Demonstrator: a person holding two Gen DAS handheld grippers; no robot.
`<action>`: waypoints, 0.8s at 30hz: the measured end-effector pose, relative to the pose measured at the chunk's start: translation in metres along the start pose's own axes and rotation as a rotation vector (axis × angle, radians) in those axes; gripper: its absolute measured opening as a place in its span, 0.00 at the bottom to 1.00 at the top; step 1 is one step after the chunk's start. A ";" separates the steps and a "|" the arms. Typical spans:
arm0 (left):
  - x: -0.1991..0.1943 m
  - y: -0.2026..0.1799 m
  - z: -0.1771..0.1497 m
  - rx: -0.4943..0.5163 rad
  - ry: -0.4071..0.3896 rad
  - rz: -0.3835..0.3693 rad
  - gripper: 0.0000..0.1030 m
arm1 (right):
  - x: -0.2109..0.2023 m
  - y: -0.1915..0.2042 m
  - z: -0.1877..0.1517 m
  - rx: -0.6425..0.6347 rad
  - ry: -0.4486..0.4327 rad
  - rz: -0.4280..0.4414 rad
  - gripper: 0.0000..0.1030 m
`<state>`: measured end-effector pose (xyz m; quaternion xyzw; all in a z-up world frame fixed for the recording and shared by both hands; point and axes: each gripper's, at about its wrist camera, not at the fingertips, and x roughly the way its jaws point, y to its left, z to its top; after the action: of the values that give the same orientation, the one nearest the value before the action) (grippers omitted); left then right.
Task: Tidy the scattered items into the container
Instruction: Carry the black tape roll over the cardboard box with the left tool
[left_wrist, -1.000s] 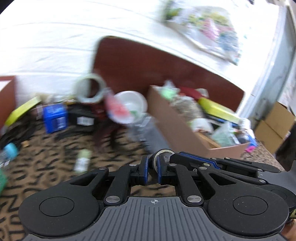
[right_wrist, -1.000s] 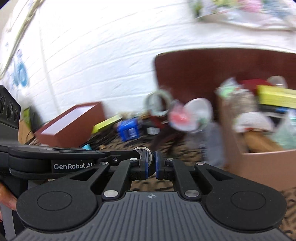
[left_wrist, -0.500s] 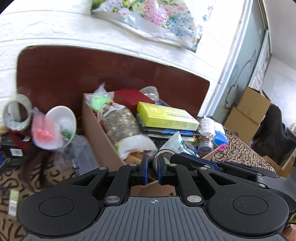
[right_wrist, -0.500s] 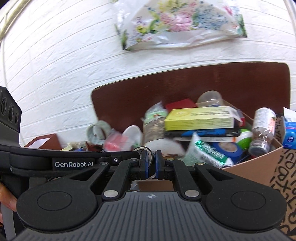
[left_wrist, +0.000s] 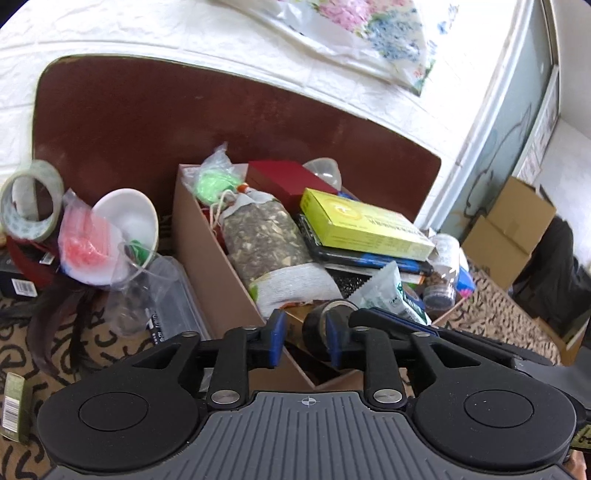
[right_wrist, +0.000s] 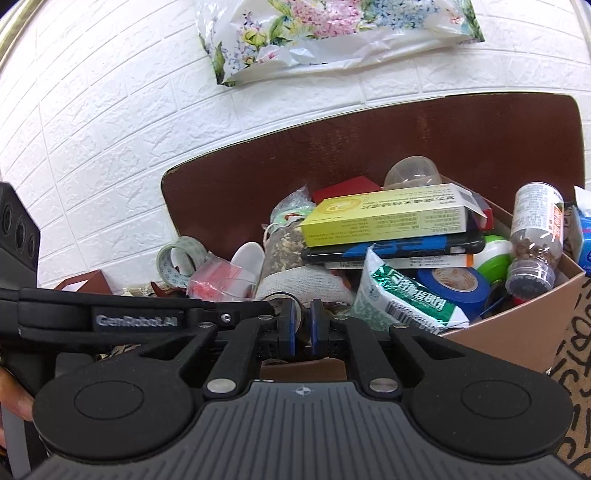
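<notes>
A brown cardboard box (left_wrist: 207, 258) (right_wrist: 517, 332) stands packed with items: a yellow carton (left_wrist: 362, 225) (right_wrist: 388, 218), a grain bag (left_wrist: 266, 236), a blue tape roll (right_wrist: 454, 284), a green-white packet (right_wrist: 406, 299), a pill bottle (right_wrist: 535, 236). My left gripper (left_wrist: 302, 341) is open over the box's near corner; a black tape roll (left_wrist: 321, 325) sits between its fingers against the right pad. My right gripper (right_wrist: 300, 326) is shut, its tips at the same roll, beside the left gripper's arm (right_wrist: 129, 317).
Left of the box lie a clear tape roll (left_wrist: 31, 199), a white bowl (left_wrist: 129, 218), a red-filled plastic bag (left_wrist: 85, 243), a clear plastic cup (left_wrist: 147, 280) and a small green stick (left_wrist: 13, 406). Cardboard boxes (left_wrist: 506, 229) stand at the right by the wall.
Both grippers swung right from the scattered items to over the box. The left gripper has opened from shut on the black tape roll.
</notes>
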<state>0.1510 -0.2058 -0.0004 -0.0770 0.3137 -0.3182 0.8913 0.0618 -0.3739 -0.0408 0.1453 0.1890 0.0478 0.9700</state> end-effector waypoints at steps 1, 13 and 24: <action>-0.001 0.003 0.000 -0.012 0.001 0.004 0.48 | -0.001 -0.001 0.000 0.009 -0.002 0.001 0.23; -0.006 0.015 -0.004 -0.068 0.004 0.001 0.56 | -0.004 0.001 -0.001 0.011 0.001 -0.019 0.46; -0.009 0.018 -0.004 -0.080 0.016 -0.007 0.67 | -0.009 0.000 0.001 -0.014 -0.019 -0.048 0.69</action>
<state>0.1526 -0.1855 -0.0048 -0.1113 0.3328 -0.3093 0.8839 0.0535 -0.3759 -0.0370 0.1343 0.1830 0.0244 0.9736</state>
